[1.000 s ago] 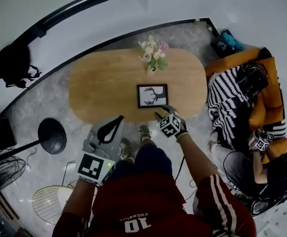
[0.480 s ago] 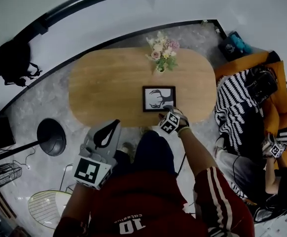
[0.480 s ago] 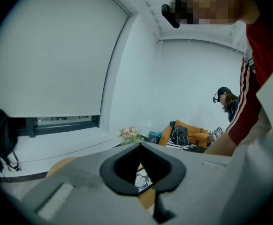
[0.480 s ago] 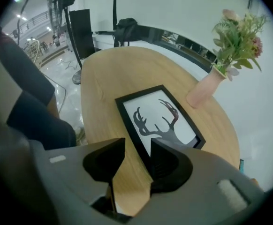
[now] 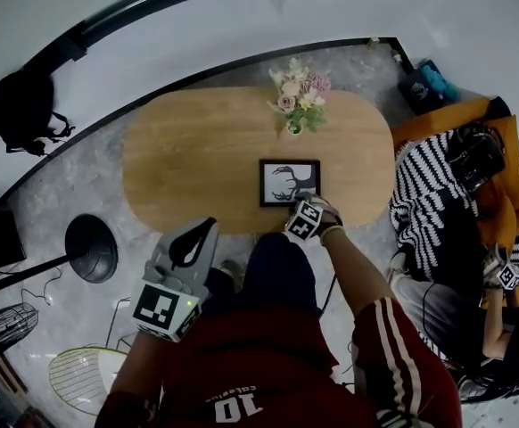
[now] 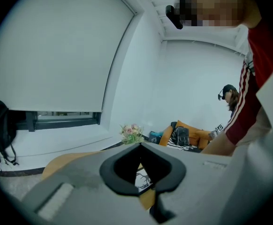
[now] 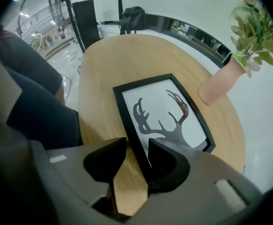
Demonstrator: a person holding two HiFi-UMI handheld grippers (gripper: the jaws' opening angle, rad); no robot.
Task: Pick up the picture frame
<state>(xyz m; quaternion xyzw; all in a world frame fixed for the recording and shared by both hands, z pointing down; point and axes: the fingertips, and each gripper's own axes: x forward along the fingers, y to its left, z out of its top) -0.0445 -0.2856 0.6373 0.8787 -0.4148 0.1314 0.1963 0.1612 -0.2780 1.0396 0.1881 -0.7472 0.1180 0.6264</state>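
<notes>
Black picture frame (image 7: 161,110), white antler print, right gripper (image 7: 136,146) jaws closing astride edge, left gripper (image 6: 139,145) closed

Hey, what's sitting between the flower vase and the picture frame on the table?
Nothing: only bare tabletop separates the vase from the frame, clearest in the right gripper view.

The gripper (image 7: 136,145) points down at the frame (image 7: 161,111), a black-edged antler print lying flat on the wooden table (image 7: 122,60). Its jaws, just now closing, stand apart astride the frame's near long edge, one over the print and one over bare wood. A pink vase (image 7: 219,85) of greenery stands near the frame's far side.
</notes>
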